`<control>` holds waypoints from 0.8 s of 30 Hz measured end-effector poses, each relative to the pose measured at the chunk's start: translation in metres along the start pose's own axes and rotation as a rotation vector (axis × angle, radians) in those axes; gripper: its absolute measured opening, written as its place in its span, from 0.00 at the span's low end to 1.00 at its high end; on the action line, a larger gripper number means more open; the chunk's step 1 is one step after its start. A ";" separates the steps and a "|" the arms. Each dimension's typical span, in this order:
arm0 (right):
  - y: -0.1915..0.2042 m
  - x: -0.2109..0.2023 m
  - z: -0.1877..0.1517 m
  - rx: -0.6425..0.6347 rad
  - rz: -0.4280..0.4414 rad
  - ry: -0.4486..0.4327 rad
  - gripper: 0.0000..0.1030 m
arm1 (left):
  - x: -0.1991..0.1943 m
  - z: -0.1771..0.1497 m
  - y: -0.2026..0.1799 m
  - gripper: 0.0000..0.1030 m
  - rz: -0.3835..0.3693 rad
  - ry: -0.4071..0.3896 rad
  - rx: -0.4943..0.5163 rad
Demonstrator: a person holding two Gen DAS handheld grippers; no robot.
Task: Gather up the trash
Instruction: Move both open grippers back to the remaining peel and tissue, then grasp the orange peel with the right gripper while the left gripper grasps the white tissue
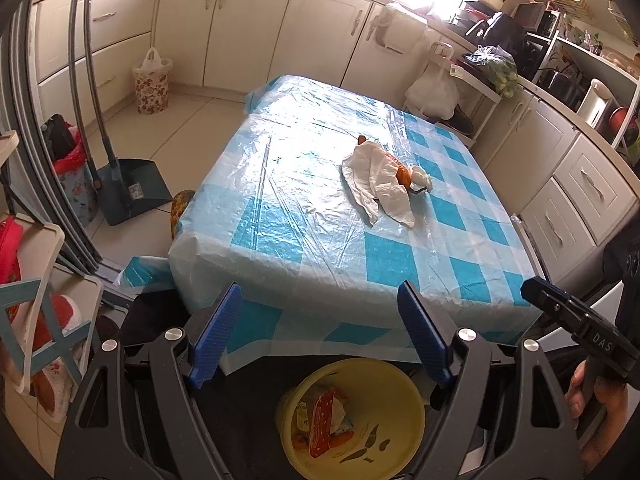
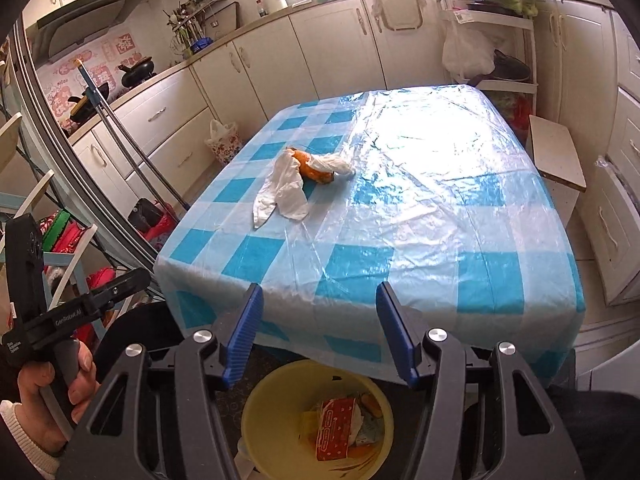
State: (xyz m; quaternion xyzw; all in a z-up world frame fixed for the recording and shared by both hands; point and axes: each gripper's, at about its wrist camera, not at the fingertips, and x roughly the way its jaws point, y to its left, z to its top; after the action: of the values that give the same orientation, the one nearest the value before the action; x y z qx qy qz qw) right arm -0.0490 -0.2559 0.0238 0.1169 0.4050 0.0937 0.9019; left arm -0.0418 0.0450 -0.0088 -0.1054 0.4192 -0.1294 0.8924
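Yellow plastic bin [image 1: 352, 416] on the floor just below the table's near edge, already holding a red dotted wrapper [image 1: 322, 420] and other scraps. Left gripper [image 1: 320, 334] hovering above it, blue pads well apart, nothing between them. Right gripper [image 2: 320, 334] likewise over the bin, jaws apart and empty. Probably poised there because the bin sits within easy dropping reach. Remaining trash: a crumpled white plastic bag [image 1: 376, 180] wrapped around an orange packet [image 1: 402, 170], lying near the middle of the table, toward the far half. Blue-and-white checked tablecloth [image 1: 400, 260] under clear, creased film, glaring with window light. Cream kitchen cabinets [image 1: 248, 28] around, a dustpan [image 1: 136, 188] on the tiled floor beside the table's left edge.
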 end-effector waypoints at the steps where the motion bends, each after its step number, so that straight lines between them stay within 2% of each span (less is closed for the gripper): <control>1: 0.001 0.004 0.007 -0.012 -0.003 0.001 0.55 | 0.004 0.004 -0.001 0.75 -0.003 0.002 0.000; 7: 0.007 0.048 0.051 -0.091 -0.019 0.046 0.55 | 0.032 0.028 -0.013 0.76 -0.018 0.016 0.022; 13: 0.008 0.087 0.081 -0.117 -0.013 0.067 0.55 | 0.069 0.056 -0.040 0.80 -0.013 0.022 0.095; 24: -0.019 0.127 0.107 -0.012 0.028 0.127 0.55 | 0.167 0.094 -0.073 0.79 0.028 0.111 0.183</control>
State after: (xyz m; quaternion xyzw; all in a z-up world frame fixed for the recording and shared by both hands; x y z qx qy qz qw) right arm 0.1160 -0.2553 -0.0026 0.1108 0.4591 0.1161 0.8738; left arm 0.1234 -0.0702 -0.0488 -0.0100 0.4559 -0.1602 0.8755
